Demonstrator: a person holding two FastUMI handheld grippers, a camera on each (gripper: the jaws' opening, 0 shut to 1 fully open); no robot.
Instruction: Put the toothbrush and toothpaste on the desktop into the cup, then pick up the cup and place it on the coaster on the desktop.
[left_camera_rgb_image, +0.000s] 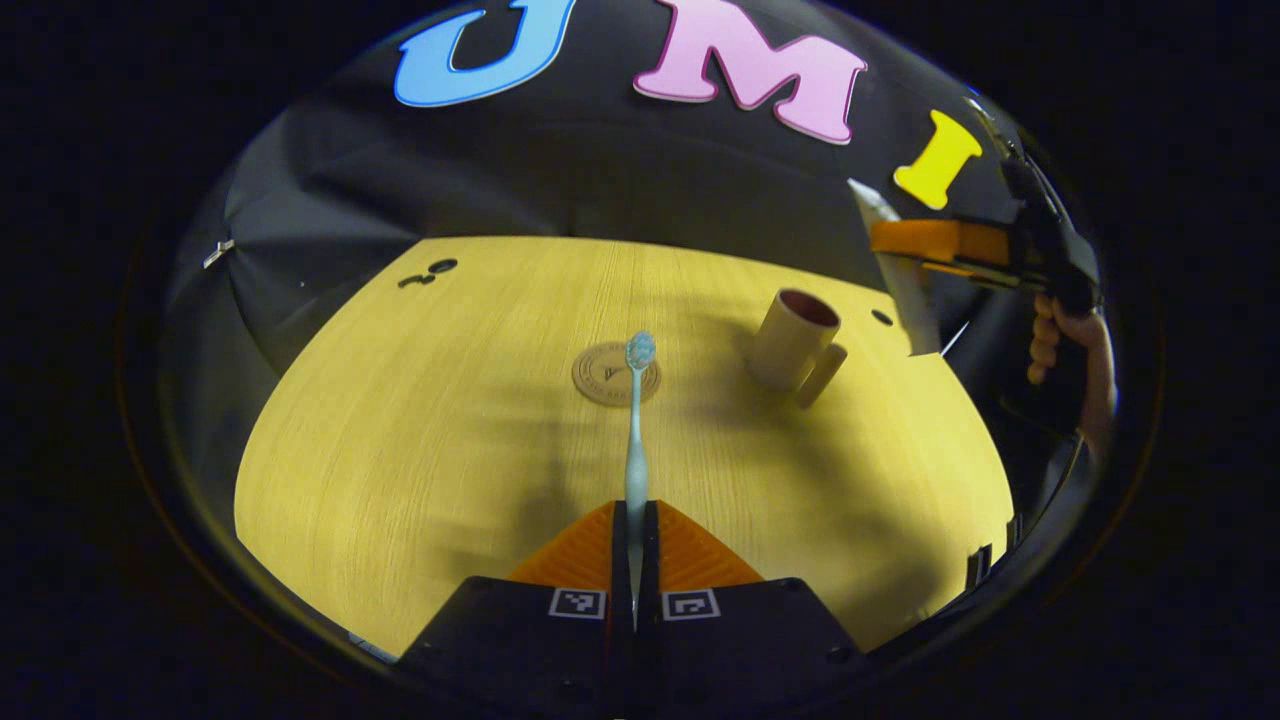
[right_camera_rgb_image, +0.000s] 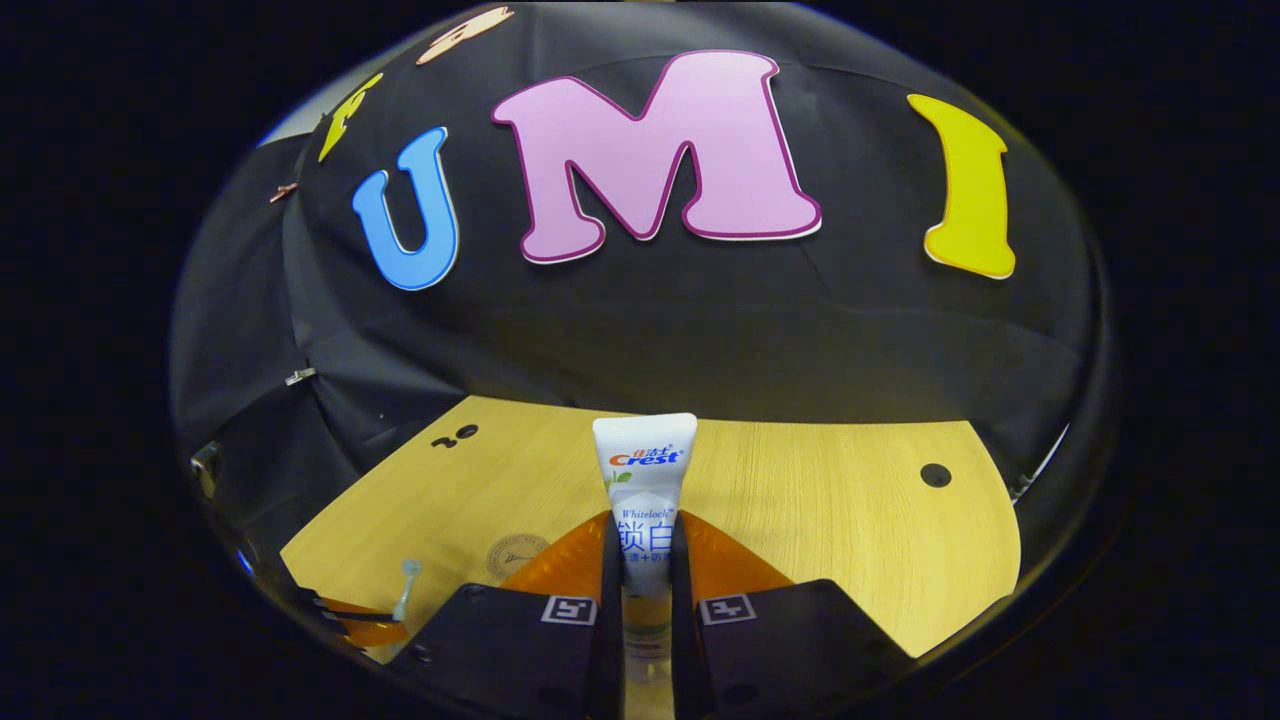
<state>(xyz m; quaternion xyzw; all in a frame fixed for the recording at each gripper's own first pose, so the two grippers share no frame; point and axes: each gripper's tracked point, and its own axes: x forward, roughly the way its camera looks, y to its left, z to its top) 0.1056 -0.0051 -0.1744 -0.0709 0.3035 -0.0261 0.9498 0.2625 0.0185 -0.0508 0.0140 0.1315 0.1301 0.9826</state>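
Left gripper (left_camera_rgb_image: 634, 520) fingers clamp the pale blue toothbrush (left_camera_rgb_image: 636, 440), its head before the round cork coaster (left_camera_rgb_image: 608, 374); right gripper (right_camera_rgb_image: 640, 560) fingers clamp the white toothpaste tube (right_camera_rgb_image: 643, 480); beige cup (left_camera_rgb_image: 792, 340) stands right of the coaster on the wooden counter (left_camera_rgb_image: 420, 450).

A: What does the left tool (left_camera_rgb_image: 634, 560) look like up close?

B: In the left gripper view, two black blocks sit side by side, each with a small white square marker printed in black near its inner corner. Ahead of them, ribbed orange wedges taper toward a point, with thin black fingers along the inner edges.

A: And the right tool (right_camera_rgb_image: 640, 570)?

B: In the right gripper view it is the same build: black blocks, white square markers, smooth-looking orange wedges, black inner strips. A round screw recess shows on each block.

A: Seen from farther off?

B: In the left gripper view, an orange finger on a black body, gripped by a hand (left_camera_rgb_image: 1060, 335).
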